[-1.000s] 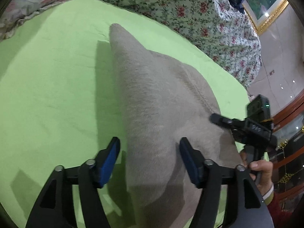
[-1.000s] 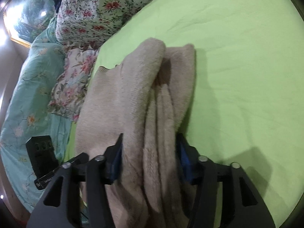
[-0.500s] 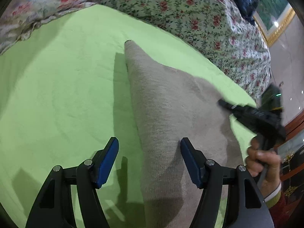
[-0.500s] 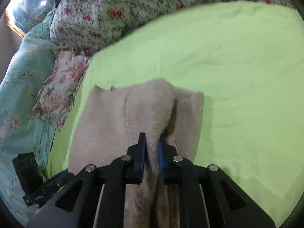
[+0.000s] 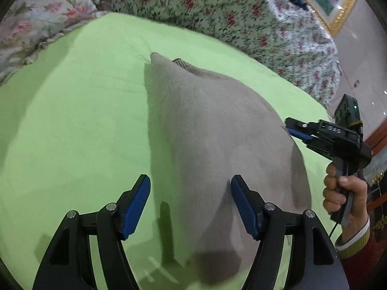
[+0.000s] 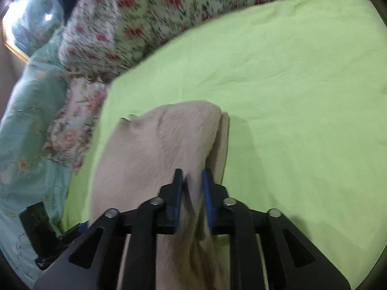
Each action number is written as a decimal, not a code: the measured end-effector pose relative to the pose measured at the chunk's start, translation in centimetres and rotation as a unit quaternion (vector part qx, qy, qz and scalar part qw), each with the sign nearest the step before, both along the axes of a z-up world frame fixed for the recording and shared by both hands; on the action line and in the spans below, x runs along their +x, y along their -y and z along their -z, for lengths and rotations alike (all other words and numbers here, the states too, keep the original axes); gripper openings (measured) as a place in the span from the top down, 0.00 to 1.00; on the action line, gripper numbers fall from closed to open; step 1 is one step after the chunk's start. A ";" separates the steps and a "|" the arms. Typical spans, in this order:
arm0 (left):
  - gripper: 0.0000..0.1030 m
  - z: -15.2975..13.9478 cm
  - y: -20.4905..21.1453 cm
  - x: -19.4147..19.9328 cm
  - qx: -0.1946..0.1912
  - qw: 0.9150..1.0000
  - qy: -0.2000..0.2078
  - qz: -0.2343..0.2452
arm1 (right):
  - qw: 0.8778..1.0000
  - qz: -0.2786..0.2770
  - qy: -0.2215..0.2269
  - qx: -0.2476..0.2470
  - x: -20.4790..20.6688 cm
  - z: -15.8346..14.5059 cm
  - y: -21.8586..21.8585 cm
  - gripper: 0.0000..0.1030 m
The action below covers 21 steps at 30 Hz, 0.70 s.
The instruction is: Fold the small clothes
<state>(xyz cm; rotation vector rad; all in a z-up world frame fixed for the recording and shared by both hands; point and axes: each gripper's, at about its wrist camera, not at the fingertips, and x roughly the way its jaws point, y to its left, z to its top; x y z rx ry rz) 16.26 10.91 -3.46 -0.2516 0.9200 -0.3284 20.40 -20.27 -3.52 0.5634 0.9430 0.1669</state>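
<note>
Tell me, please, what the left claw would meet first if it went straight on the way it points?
Probably the beige garment: its left edge lies between the open left claw and the green sheet beyond, though depth is unclear.

One beige garment [image 5: 217, 145] is lying on one green sheet [image 5: 72, 133], two grippers are working over it, the left gripper [image 5: 191, 205] and the right gripper [image 6: 192, 183], and one floral quilt [image 5: 217, 12] and one floral pillow [image 5: 36, 24] are sitting behind.
</note>
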 end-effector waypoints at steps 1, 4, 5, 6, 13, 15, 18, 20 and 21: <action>0.32 -0.1 -0.3 -1.2 0.001 1.000 0.005 0.002 | 1.000 0.002 0.008 0.003 -1.3 -0.5 0.0 0.66; 0.32 0.2 -0.7 -5.0 0.009 1.000 0.021 0.001 | 1.000 0.003 0.028 0.008 -5.9 -1.4 -0.4 0.54; 0.32 0.6 -0.5 -6.3 0.013 1.000 0.022 0.005 | 1.000 0.000 0.029 0.008 -7.3 -1.4 -0.7 0.53; 0.32 1.0 -0.4 -7.2 0.016 1.000 0.022 0.011 | 1.000 -0.004 0.028 0.008 -8.8 -1.3 -1.0 0.53; 0.33 3.7 2.5 -8.8 0.050 0.998 0.019 0.033 | 1.000 -0.025 0.010 0.002 -13.0 0.9 -3.2 0.53; 0.33 3.7 2.8 -8.2 0.044 0.999 0.022 0.018 | 1.000 -0.027 0.011 0.004 -12.9 1.2 -3.6 0.53; 0.33 3.2 2.9 -7.3 0.026 0.999 0.030 0.007 | 0.999 -0.033 0.020 0.000 -12.7 1.1 -4.2 0.53; 0.33 3.2 3.7 -6.9 0.055 0.997 0.046 0.001 | 0.999 -0.040 0.028 0.012 -12.4 1.0 -4.5 0.53; 0.33 3.5 4.4 -6.7 0.084 0.995 0.047 -0.001 | 0.998 -0.043 0.031 0.021 -12.3 1.0 -4.6 0.59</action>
